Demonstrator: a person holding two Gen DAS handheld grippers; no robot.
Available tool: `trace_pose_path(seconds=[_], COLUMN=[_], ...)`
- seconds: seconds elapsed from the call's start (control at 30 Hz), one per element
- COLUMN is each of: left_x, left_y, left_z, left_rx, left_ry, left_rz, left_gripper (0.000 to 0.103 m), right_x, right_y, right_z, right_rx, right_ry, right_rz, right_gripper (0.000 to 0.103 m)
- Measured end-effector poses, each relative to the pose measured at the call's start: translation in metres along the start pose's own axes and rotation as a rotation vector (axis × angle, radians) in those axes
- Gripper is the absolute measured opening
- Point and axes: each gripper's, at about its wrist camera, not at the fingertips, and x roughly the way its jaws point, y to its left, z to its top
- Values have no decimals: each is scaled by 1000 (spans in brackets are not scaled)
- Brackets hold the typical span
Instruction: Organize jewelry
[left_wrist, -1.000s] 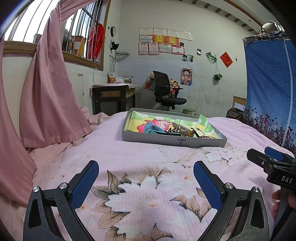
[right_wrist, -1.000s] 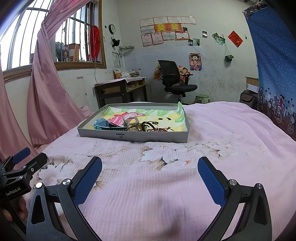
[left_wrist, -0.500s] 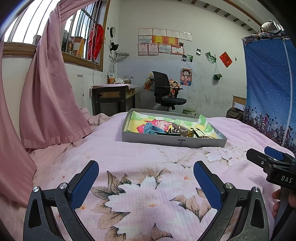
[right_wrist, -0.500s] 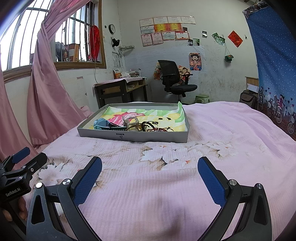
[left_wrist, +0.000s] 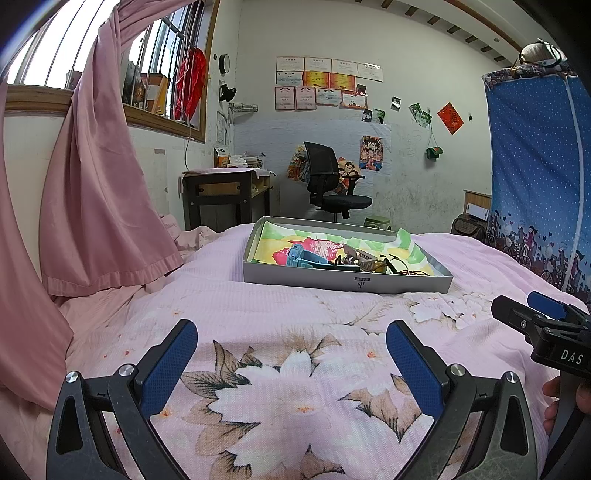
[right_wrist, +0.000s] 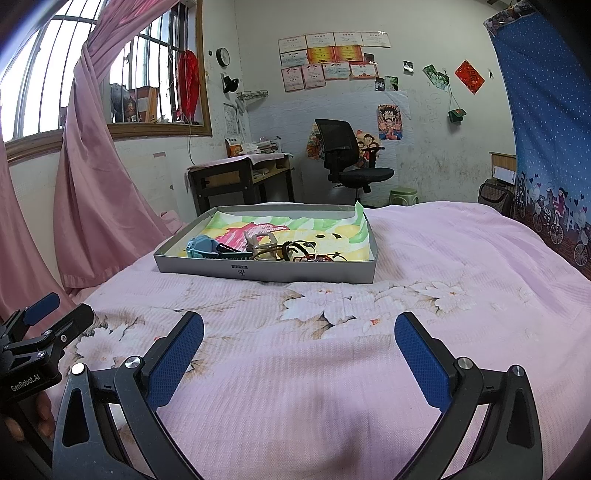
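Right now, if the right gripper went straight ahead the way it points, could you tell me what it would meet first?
Most likely the near wall of the grey tray on the bed. The right gripper is open, with only bare bedspread between it and the tray. Height is hard to judge, so it might skim the bedspread first.

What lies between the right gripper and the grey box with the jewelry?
Only the pink flowered bedspread; nothing else lies between the right gripper and the grey box, as the right wrist view shows.

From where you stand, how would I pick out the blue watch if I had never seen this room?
Find the shallow grey cardboard tray lying on the pink flowered bedspread. Among the tangle of jewelry inside it, the chunky light-blue plastic watch lies at the left end. Its neighbours are a beige buckle and thin dark cords and bangles; it alone is blue and blocky.
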Motion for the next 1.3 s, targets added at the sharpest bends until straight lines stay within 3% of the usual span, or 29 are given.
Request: trace_pose_path(seconds=[1.3], left_x=[5], left_y=[7], left_z=[4], left_rx=[25], left_ry=[-4], left_rz=[31], left_gripper=[103], right_x=[1], right_y=[1], right_z=[0], right_rx=[1], right_ry=[3], right_rz=[0], right_gripper=[102])
